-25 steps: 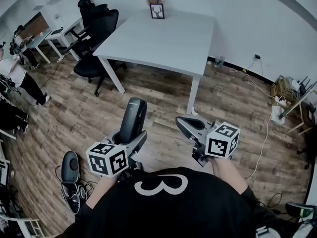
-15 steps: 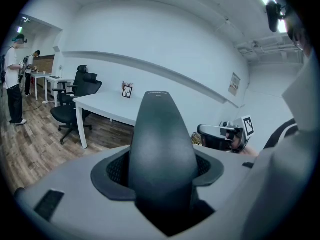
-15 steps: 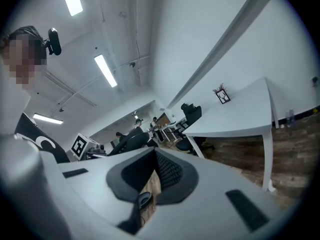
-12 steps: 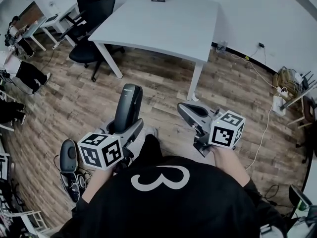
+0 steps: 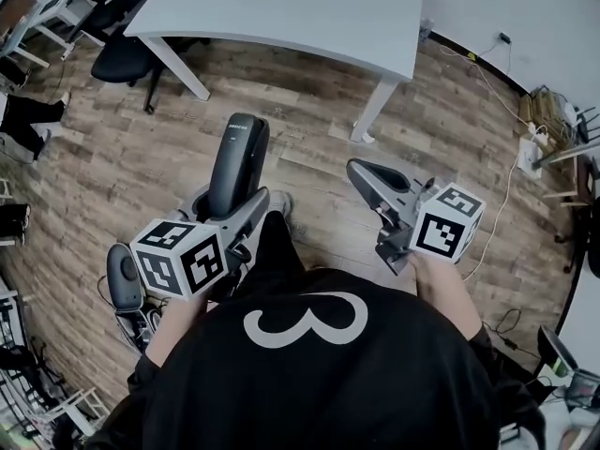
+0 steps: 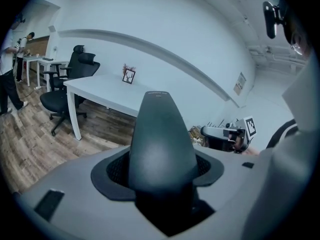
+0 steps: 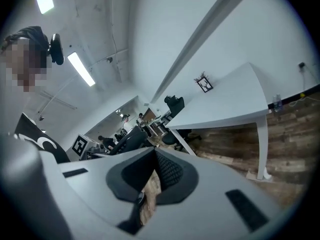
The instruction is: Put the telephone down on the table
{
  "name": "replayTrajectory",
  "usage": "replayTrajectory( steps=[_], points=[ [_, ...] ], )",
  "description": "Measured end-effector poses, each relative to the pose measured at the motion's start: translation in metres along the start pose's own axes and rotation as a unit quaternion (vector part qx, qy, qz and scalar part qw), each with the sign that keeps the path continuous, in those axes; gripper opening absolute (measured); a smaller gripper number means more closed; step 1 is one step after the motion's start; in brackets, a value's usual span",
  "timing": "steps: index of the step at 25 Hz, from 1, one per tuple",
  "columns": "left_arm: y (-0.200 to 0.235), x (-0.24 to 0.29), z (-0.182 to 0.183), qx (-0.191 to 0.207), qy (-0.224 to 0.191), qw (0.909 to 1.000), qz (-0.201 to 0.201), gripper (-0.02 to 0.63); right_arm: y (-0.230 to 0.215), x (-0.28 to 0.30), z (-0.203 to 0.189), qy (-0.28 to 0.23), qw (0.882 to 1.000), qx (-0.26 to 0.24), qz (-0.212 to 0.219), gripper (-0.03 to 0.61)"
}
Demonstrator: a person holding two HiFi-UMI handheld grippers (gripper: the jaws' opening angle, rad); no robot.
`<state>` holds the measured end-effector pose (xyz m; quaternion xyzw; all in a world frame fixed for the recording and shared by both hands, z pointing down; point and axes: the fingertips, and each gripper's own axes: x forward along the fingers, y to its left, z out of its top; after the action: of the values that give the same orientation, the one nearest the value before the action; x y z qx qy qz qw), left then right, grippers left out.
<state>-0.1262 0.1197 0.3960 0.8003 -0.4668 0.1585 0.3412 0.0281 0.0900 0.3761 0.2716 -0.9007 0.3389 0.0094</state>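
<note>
Left gripper [image 5: 225, 212] clamps the telephone [image 5: 240, 153] upright between its 2 jaws, seemingly short of the table [image 5: 309, 7]

Even, soft indoor light, fairly bright; faint shadows under white surface [image 5: 309, 7]. Ceiling strip lights [image 7: 82, 69] glow in right gripper view. Strong fisheye bend w/ dark vignette at edges, all views. Telephone [image 6: 160, 139] close to lens in left gripper view: soft focus, dull sheen.

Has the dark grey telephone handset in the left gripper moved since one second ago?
Yes. The telephone handset went forward, toward the white table, which now looks larger in the head view.
</note>
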Motion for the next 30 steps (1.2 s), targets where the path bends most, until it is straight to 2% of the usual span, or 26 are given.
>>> replayTrajectory(
  steps=[4,9,17,22,30],
  points=[
    [0.040,0.035,0.028,0.006,0.024,0.9997,-0.006,0.290,-0.029,0.043,0.011,0.005,1.000,0.024,-0.016,0.007],
    [0.077,0.073,0.071,0.018,0.050,0.9980,-0.035,0.290,-0.052,0.099,0.046,-0.002,0.999,0.029,-0.037,0.008],
    [0.133,0.113,0.158,0.054,0.041,0.9957,-0.063,0.290,-0.081,0.173,0.115,-0.024,0.998,0.019,-0.064,0.008],
    [0.151,0.128,0.180,0.062,0.045,0.9945,-0.072,0.290,-0.089,0.199,0.136,-0.030,0.997,0.007,-0.073,0.008],
    [0.153,0.159,0.195,0.059,0.054,0.9948,-0.063,0.290,-0.121,0.203,0.145,-0.031,0.997,0.028,-0.069,0.008]
  ],
)
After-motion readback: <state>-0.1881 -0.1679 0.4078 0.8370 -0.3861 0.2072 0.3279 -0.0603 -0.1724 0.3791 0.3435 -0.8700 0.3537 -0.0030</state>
